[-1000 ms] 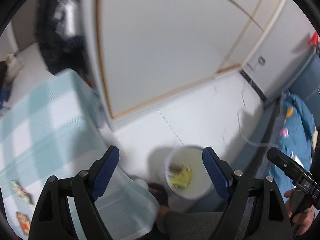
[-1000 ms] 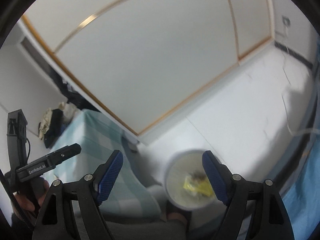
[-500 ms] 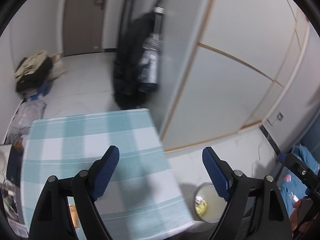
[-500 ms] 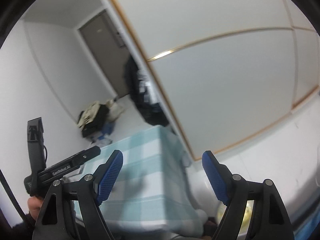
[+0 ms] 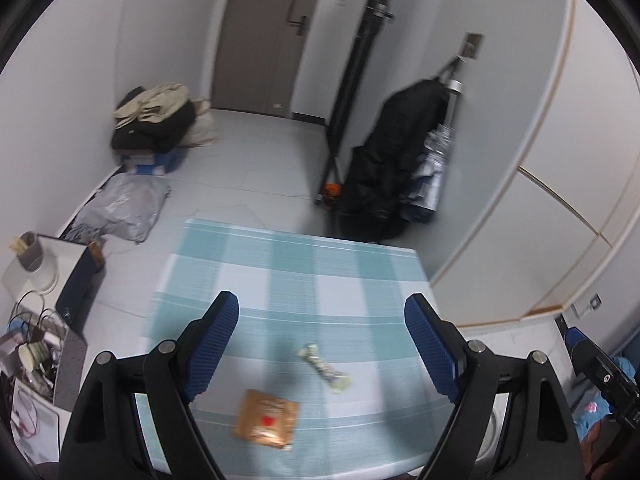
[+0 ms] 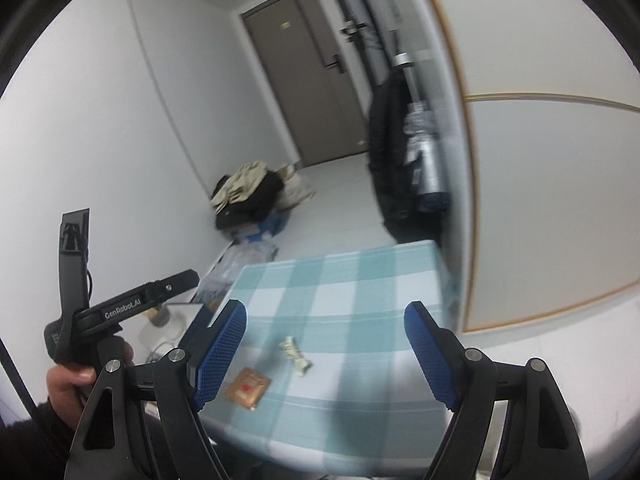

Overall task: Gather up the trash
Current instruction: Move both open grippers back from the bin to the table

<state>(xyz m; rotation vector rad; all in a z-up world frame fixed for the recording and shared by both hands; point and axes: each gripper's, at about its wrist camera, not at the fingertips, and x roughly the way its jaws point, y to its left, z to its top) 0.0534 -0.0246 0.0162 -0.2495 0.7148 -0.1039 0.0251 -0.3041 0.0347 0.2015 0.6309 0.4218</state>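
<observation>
A: Left gripper (image 5: 322, 340) and right gripper (image 6: 325, 340) both spread wide, empty, above the checked table (image 5: 340, 264).

B: Trash?

A: Brown packet (image 5: 267, 423) at 6 o'clock of the left view; crumpled wrapper (image 5: 325, 368) just beside it, toward 1 o'clock.

B: Risk?

A: Packet lies flat; fingers may slide it off the near edge. Wrapper's light and could skid away.
</observation>
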